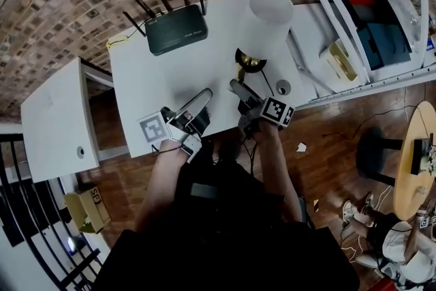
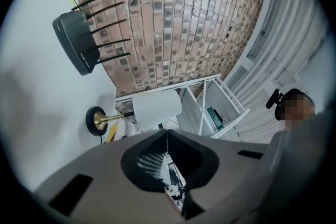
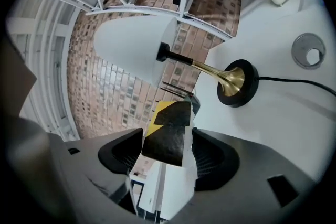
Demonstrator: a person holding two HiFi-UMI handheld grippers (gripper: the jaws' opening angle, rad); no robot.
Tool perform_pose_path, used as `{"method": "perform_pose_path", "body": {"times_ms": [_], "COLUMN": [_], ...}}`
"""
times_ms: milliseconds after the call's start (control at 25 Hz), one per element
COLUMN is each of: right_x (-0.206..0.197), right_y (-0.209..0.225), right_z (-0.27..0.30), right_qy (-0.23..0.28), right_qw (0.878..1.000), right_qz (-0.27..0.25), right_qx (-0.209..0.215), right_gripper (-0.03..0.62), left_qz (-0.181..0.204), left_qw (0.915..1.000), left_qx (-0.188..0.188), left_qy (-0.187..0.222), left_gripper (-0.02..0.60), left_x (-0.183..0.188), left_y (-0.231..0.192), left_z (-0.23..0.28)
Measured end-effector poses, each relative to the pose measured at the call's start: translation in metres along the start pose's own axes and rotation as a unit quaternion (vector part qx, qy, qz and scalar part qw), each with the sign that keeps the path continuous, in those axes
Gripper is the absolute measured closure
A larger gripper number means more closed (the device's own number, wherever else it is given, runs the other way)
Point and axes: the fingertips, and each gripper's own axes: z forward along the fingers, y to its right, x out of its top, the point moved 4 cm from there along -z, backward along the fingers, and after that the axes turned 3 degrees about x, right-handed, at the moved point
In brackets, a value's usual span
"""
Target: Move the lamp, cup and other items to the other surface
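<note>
White table (image 1: 136, 78) against a brick wall. Lamp (image 1: 266, 20) stands on its right part, upright: long axis vertical, black round base down, gold stem up to a white cylinder shade. Router (image 1: 176, 29) sits behind it to the left, antennas toward the wall. Only the head view shows a second white surface (image 1: 58, 119) off to the left. Only the right gripper view shows the black cord (image 3: 294, 81) running from the lamp base and, close up, the grey grommet (image 3: 308, 51). Left gripper (image 2: 167, 134) sits near the front table edge, jaws pressed together, nothing between them. Right gripper (image 3: 168, 131) is just in front of the lamp base, jaws wide, apparently pinching a white piece with black-and-yellow tape (image 3: 165, 147).
</note>
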Motion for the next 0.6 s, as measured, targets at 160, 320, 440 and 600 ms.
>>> {"method": "perform_pose_path", "body": {"times_ms": [160,320,440,600], "right_x": [0.003,0.006,0.008,0.009], "right_y": [0.020,0.037,0.051,0.068], "right_z": [0.033,0.065,0.087,0.110], "right_qy": [-0.020,-0.028,-0.029,-0.030], "right_qw": [0.999,0.998,0.997,0.996], "right_qz": [-0.017,-0.025,-0.026,-0.019], "right_qx": [-0.030,-0.050,-0.067,-0.087], "right_gripper": [0.273,0.273,0.273,0.273], "left_qz": [-0.016,-0.023,-0.033,-0.045], "left_qw": [0.9999,0.9997,0.9995,0.9990], "left_qx": [-0.001,-0.001,0.000,0.003], "left_qy": [0.004,0.001,-0.001,-0.001], "left_gripper": [0.561,0.561,0.561,0.561], "left_x": [0.026,0.053,0.070,0.092], "left_y": [-0.020,-0.035,-0.046,-0.062], "left_z": [0.004,0.007,0.008,0.007]}}
